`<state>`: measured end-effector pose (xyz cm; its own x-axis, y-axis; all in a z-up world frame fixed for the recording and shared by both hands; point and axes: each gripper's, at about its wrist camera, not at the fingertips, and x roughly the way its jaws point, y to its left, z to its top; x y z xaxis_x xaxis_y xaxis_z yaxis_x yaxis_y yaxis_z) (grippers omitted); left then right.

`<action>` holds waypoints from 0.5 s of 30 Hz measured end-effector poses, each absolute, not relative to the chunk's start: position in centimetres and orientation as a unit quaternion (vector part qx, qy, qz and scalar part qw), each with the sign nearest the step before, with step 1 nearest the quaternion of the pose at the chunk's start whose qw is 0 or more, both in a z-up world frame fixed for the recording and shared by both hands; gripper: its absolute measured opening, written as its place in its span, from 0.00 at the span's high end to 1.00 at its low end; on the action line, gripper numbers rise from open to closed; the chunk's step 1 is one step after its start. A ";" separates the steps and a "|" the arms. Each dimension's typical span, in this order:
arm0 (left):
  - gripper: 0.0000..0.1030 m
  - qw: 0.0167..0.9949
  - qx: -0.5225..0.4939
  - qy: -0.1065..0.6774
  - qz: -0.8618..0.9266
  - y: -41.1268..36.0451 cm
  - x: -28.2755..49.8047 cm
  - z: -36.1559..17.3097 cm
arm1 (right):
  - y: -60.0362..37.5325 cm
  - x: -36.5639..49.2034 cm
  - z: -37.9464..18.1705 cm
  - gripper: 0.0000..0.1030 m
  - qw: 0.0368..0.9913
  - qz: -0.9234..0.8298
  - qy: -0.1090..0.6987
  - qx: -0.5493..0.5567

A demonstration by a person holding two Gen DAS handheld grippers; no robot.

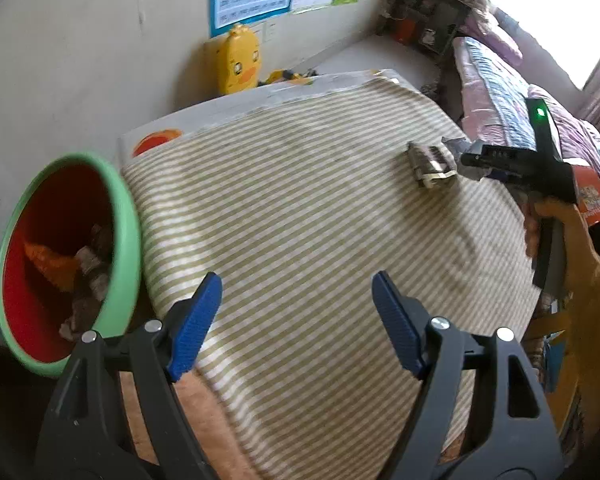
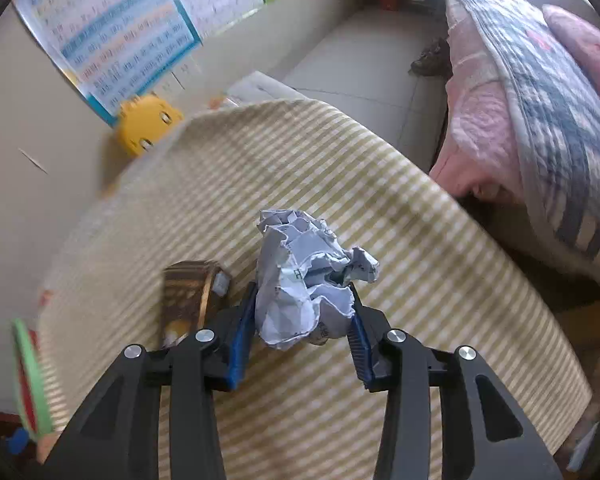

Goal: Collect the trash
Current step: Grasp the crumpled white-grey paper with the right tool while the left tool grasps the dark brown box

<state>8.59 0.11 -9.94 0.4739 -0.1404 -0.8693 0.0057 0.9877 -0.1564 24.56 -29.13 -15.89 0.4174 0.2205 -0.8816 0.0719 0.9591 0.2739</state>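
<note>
Over the striped tablecloth [image 2: 420,280], near its right-hand portion: right gripper [image 2: 304,320] clamped on a crumpled paper ball [image 2: 304,280], blue pads pressing its lower flanks, bulk of the ball projecting forward and above the fingertips. Appears lifted clear of the cloth, though contact underneath cannot be confirmed. Judged very light, soft and compressible; no fragility concern. Loose torn flaps at the right side and top judged poor holding points, likely to tear or slip out. Best hold judged across the dense middle of the wad, as presently taken; only moderate squeeze needed, since the paper deforms and keeps its set.

Just beside the ball, to its left on the cloth: a flattened brown wrapper or small carton [image 2: 188,300], blurred, identity uncertain. Seen also from the left wrist view [image 1: 432,164], lying flat. Judged light and thin; low profile suggests taking it at a raised edge or end fold rather than from above across the flat face.

At the table's left edge: green-rimmed bin [image 1: 128,248] with red interior, already containing several scraps. Well apart from the held ball.

Left gripper [image 1: 296,320] jaws spread wide, nothing between them, poised above the near cloth beside the bin.
</note>
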 end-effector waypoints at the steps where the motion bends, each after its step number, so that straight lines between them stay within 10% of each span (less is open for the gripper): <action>1: 0.28 0.857 -0.063 0.509 -0.044 -0.2 8.9 -9.9 | -29.6 23.1 -15.1 0.62 0.838 0.043 0.524 0.147; 15: 0.28 0.865 0.029 0.489 -0.109 -14.3 20.2 -12.6 | -30.6 2.7 -13.8 0.61 0.834 0.008 0.473 0.282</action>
